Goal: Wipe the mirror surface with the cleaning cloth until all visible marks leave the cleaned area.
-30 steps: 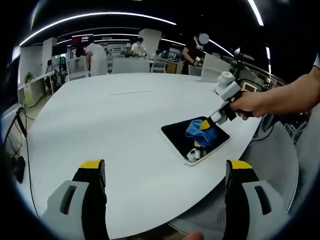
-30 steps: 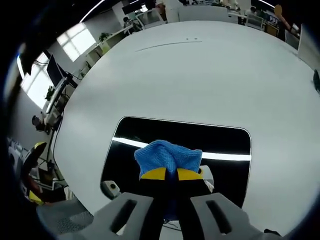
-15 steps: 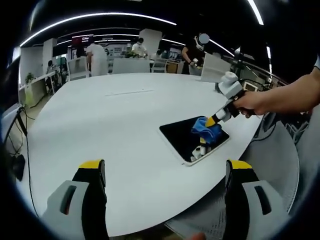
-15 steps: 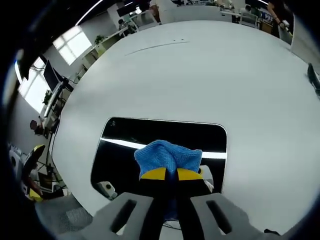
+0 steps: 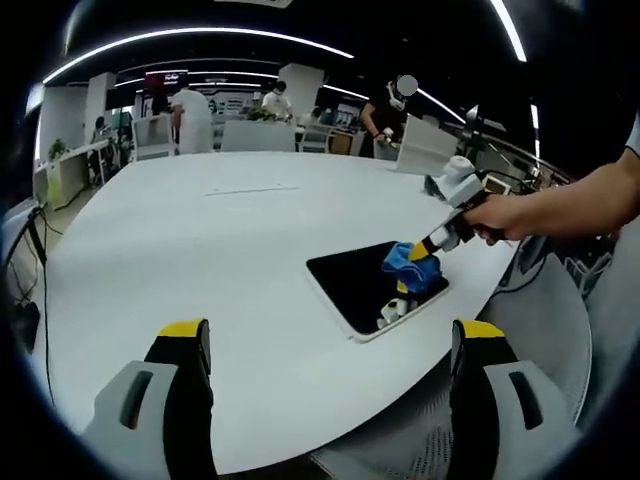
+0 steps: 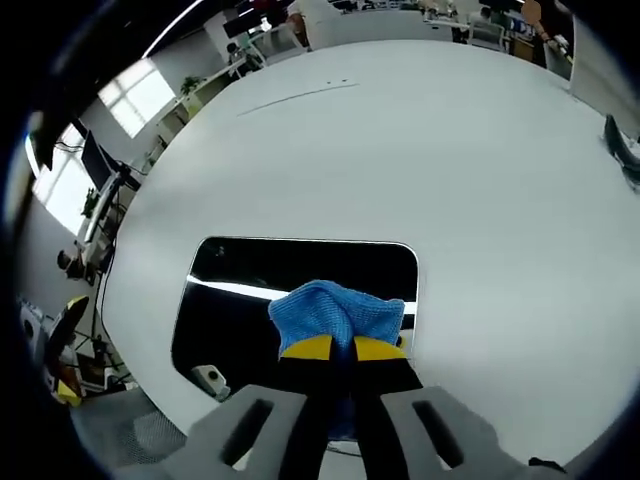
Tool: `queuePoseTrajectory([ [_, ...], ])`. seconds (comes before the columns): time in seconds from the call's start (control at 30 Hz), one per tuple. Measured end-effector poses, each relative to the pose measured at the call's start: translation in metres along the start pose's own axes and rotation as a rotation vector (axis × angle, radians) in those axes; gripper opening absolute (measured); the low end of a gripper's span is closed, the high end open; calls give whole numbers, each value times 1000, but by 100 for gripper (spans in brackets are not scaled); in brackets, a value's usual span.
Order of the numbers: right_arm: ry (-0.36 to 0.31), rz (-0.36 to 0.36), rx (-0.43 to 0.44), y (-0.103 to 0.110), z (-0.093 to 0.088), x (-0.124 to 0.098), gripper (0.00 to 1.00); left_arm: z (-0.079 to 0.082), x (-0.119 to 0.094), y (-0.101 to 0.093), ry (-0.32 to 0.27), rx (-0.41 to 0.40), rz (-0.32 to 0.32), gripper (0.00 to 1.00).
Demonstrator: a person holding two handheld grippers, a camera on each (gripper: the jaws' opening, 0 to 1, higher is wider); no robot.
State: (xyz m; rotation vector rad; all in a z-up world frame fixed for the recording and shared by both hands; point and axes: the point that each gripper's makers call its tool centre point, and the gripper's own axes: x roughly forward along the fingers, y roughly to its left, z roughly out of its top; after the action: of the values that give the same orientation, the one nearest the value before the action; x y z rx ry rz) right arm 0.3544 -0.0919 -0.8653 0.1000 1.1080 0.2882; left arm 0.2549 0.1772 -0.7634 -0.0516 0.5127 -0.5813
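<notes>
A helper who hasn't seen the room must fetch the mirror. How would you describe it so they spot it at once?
Find the big white round table. Near its edge lies the mirror, a flat dark rectangle with rounded corners and a thin pale rim. It is the table's one dark, reflective patch, with a blue cloth held on it.

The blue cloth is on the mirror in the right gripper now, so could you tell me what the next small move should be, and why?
Probably sweep the right gripper, shut on the blue cloth, across toward the mirror's far side. The cloth sits near one edge, and most of the dark glass lies uncovered beyond it. The left gripper hangs open, away from the mirror.
</notes>
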Motion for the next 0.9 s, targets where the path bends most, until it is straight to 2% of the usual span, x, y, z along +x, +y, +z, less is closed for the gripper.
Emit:
queuePoseTrajectory([
  [0.07, -4, -6, 2, -5, 0, -1, 0, 1, 0, 1, -7, 19, 4, 99],
  [0.13, -6, -13, 4, -9, 0, 0, 0, 11, -1, 9, -60, 51, 22, 99],
  [0.17, -6, -18, 6, -11, 0, -1, 0, 17, -3, 5, -89, -6, -1, 99],
  [0.2, -7, -19, 9, -13, 0, -2, 0, 18, -3, 2, -92, -31, -15, 99],
  [0.27, -7, -21, 14, -15, -1, -2, 0, 15, -1, -2, -75, 1, -19, 99],
  [0.37, -7, -28, 16, -19, 0, -3, 0, 7, 4, -13, -45, 3, -50, 99],
  [0.47, -6, -36, 16, -22, 0, -5, 0, 5, 8, -21, -49, -12, -63, 99],
  [0.53, -5, -34, 30, -23, -1, -6, 0, 11, 10, -26, -86, -28, -76, 99],
  [0.6, -5, -37, 29, -24, -1, -5, 0, 14, 12, -26, -94, 7, -59, 99],
  [0.73, -5, -46, 20, -25, -3, -7, 0, 7, 11, -26, -67, 32, -49, 99],
  [0.77, -7, -45, 21, -25, -3, -7, 0, 3, 10, -24, -51, 35, -43, 99],
  [0.8, -7, -45, 23, -24, -3, -8, 0, -3, 8, -22, -23, 2, -36, 99],
  [0.9, -8, -49, 18, -25, -3, -7, 0, 5, 5, -17, -71, -32, -18, 99],
])
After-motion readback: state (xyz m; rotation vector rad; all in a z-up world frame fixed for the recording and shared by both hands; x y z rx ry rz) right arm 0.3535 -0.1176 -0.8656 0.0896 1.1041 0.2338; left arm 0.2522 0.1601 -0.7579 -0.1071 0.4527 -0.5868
